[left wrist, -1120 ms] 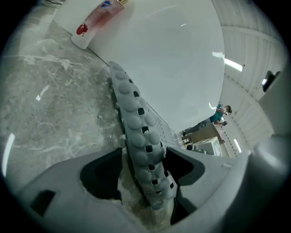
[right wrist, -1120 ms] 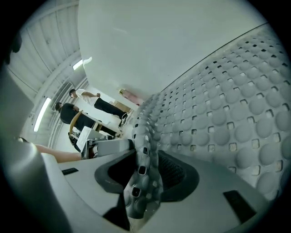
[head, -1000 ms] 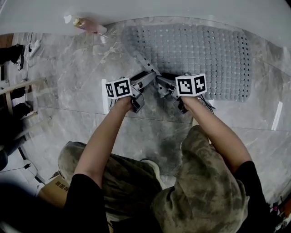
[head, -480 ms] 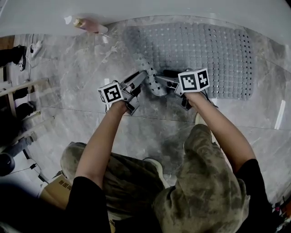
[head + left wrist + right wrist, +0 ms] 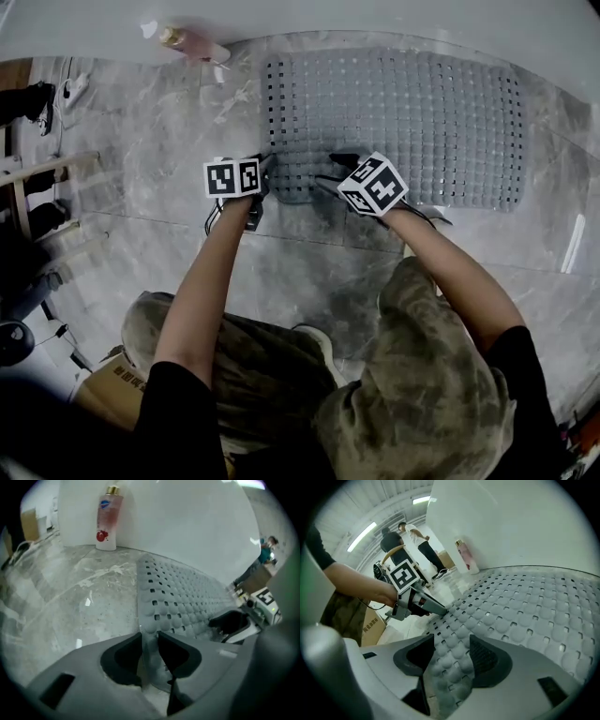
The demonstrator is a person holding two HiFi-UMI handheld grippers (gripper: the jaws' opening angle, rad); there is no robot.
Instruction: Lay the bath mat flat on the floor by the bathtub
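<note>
- While the person is crouching over the marble floor (image 5: 141,141) in the head view, the grey bath mat (image 5: 403,122) is lying spread out, its far edge running right along the white bathtub (image 5: 375,19).
- Left gripper (image 5: 269,172) and right gripper (image 5: 330,172) are both reaching the mat's near edge, near each other at its left part.
- Pink bottle (image 5: 192,42) is sitting on the floor by the tub, left of the mat.
- Going to the left gripper view: left gripper (image 5: 149,641) jaws are clamping a thin strip of the mat (image 5: 183,602) edge between them.
- Right gripper (image 5: 234,623) is showing at the right, down on the mat; bottle (image 5: 108,517) is standing upright against the tub wall.
- Going to the right gripper view: right gripper (image 5: 452,653) jaws are pinching the bumpy mat (image 5: 525,606) edge.
- Left gripper (image 5: 440,610) is biting the same edge just beyond.
- Two people (image 5: 401,538) are standing far behind.
</note>
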